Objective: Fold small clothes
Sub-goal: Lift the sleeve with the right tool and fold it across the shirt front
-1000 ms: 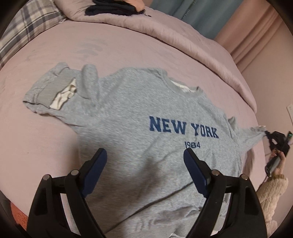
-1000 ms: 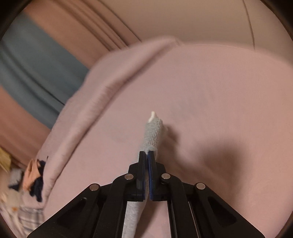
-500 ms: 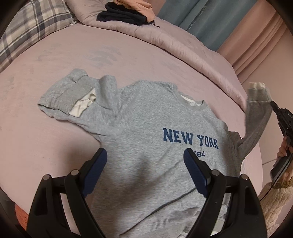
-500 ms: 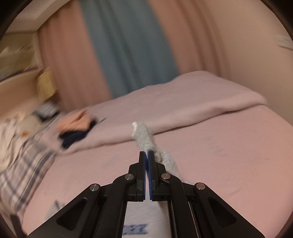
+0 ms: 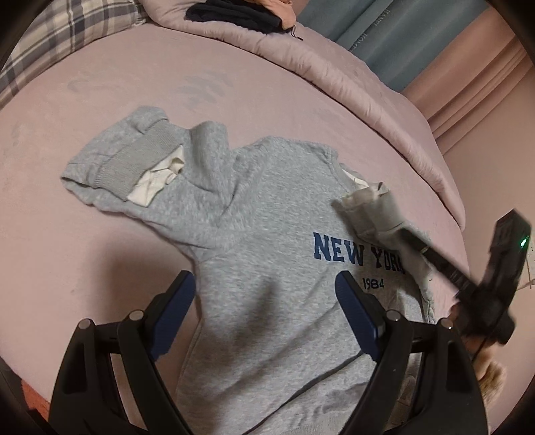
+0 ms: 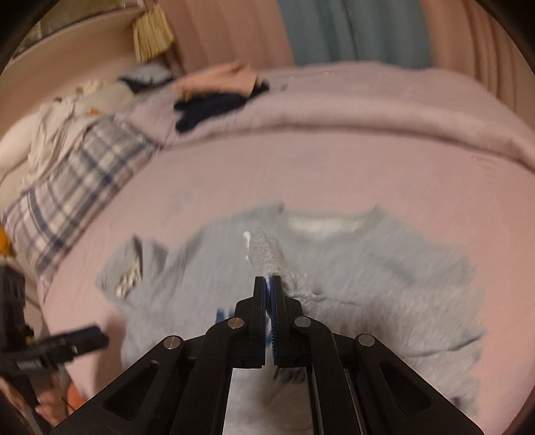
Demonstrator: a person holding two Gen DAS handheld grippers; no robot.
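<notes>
A grey sweatshirt (image 5: 267, 254) printed "NEW YORK 1984" lies front-up on the pink bed sheet (image 5: 100, 100). Its hem is at the near edge and its neck faces the far side.

The left gripper (image 5: 264, 294) hovers above the lower body of the sweatshirt. Its jaws stand wide apart with nothing between them.

The right gripper (image 6: 269, 284) has its jaws pressed together on a sleeve (image 6: 264, 251) of the sweatshirt. The cuff end projects beyond the fingertips, with a white lining showing at the tip. In the left wrist view this sleeve (image 5: 371, 207) is raised over the chest, just above and partly covering the right end of the lettering.

The other sleeve (image 5: 133, 160) lies bunched at the far left of the garment. Its ribbed cuff is turned back over white lining.

A pink quilt (image 5: 351, 83) is rolled along the far edge of the bed. Dark clothes (image 5: 234, 16) lie on the quilt, and a plaid pillow (image 5: 50, 43) sits at the far left.
</notes>
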